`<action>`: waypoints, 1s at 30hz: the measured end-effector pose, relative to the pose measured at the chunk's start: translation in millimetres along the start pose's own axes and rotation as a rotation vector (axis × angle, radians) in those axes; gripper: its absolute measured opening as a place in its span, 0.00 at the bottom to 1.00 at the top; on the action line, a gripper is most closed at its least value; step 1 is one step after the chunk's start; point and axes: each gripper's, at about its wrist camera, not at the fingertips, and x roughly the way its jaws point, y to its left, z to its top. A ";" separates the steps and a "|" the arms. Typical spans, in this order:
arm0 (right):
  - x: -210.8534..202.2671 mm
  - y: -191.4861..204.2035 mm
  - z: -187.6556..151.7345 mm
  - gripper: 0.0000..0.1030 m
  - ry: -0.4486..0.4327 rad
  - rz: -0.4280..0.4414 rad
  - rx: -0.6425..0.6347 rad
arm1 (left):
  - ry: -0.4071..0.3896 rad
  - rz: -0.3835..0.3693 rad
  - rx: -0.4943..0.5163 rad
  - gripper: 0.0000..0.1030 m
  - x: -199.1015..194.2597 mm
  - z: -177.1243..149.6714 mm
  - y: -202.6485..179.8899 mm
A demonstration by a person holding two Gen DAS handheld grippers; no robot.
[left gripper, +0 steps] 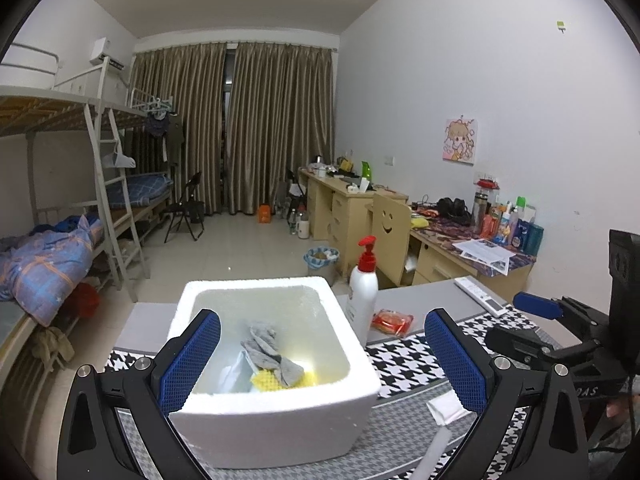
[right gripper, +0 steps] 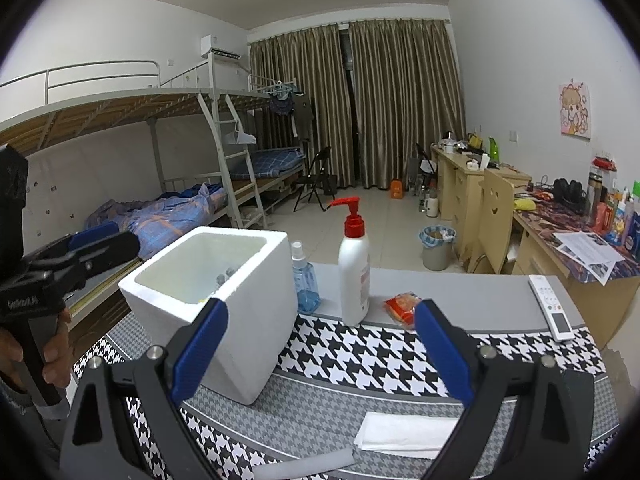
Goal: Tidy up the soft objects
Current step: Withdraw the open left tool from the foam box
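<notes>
A white foam box (left gripper: 276, 416) stands on the houndstooth table mat; it also shows in the right wrist view (right gripper: 240, 344). Inside lie a grey cloth (left gripper: 268, 354), a yellow sponge (left gripper: 266, 382) and a pale bag. My left gripper (left gripper: 322, 356) is open and empty, its blue pads straddling the box from above. My right gripper (right gripper: 320, 348) is open and empty, right of the box, above the mat. A folded white tissue (right gripper: 404, 432) lies on the mat below it, also in the left wrist view (left gripper: 446, 408). A white foam tube (right gripper: 304, 468) lies at the front edge.
A white pump bottle with red top (right gripper: 354, 276), a blue spray bottle (right gripper: 305, 280), a red snack packet (right gripper: 402, 306) and a white remote (right gripper: 550, 308) sit on the table's far side. Bunk beds stand left, desks right.
</notes>
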 end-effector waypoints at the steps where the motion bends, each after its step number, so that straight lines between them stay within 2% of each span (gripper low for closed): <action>1: -0.4 -0.7 -1.4 0.94 0.004 -0.002 0.000 | 0.001 -0.002 -0.001 0.99 -1.2 -1.6 -0.4; 17: -21.4 -10.8 -16.0 0.94 -0.020 -0.053 0.053 | 0.043 -0.098 0.034 0.99 -0.1 -24.9 -21.3; 30: -31.3 -19.3 -34.7 0.94 -0.019 -0.085 0.081 | 0.058 -0.116 0.063 0.99 2.6 -42.6 -31.0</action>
